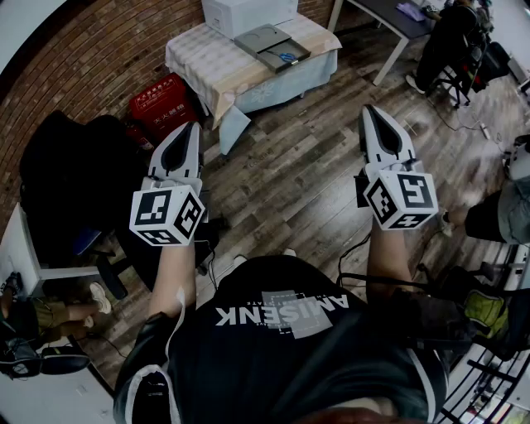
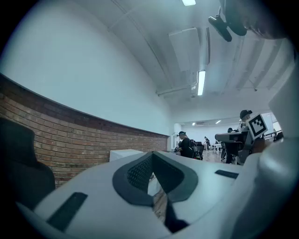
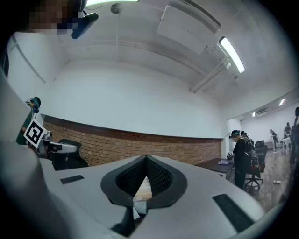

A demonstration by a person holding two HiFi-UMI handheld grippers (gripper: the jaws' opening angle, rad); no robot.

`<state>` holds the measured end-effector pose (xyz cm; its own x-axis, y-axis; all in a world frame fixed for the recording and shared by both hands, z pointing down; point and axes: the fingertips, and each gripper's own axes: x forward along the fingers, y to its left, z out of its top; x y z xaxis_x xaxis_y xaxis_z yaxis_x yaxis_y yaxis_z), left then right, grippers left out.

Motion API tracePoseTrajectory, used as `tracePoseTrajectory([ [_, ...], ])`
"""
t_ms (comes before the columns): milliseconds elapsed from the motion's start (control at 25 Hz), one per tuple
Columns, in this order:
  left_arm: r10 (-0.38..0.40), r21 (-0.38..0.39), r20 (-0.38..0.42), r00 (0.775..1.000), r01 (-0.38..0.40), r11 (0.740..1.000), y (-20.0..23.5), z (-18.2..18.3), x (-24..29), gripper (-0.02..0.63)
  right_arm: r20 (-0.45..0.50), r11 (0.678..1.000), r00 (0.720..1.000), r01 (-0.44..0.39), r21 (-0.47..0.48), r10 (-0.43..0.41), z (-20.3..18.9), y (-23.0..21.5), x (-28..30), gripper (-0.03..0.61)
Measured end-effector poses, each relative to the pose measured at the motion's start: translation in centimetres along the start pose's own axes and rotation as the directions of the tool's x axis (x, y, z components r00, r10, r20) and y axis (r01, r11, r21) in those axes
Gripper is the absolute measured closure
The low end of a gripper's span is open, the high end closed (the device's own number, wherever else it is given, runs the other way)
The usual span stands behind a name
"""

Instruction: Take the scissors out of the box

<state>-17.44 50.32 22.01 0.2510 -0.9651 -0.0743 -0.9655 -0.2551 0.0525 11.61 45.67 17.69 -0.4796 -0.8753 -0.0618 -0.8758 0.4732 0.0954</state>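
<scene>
Both the left gripper (image 1: 191,131) and right gripper (image 1: 372,114) are held level, jaws together, empty. The cloth-covered table (image 1: 199,58) stands at twelve o'clock

The white box (image 1: 248,15) on the counter (image 1: 203,58) is cut off by the top edge, its inside hidden.

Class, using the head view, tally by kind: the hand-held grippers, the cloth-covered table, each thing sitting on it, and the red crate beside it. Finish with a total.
Grippers: 2, the left gripper and the right gripper
Cloth-covered table: 1
White box: 1
Grey flat case: 1
Red crate: 1
Total: 6
</scene>
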Motion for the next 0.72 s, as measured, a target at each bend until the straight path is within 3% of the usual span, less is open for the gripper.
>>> tracePoseTrajectory([
  [720, -0.009, -0.008, -0.008, 1.0, 0.009, 1.0, -3.1, -0.8, 2.3, 0.603, 0.008, 1.0, 1.0, 0.004, 0.029, -0.005, -1.3, -3.5, -0.5, 0.537],
])
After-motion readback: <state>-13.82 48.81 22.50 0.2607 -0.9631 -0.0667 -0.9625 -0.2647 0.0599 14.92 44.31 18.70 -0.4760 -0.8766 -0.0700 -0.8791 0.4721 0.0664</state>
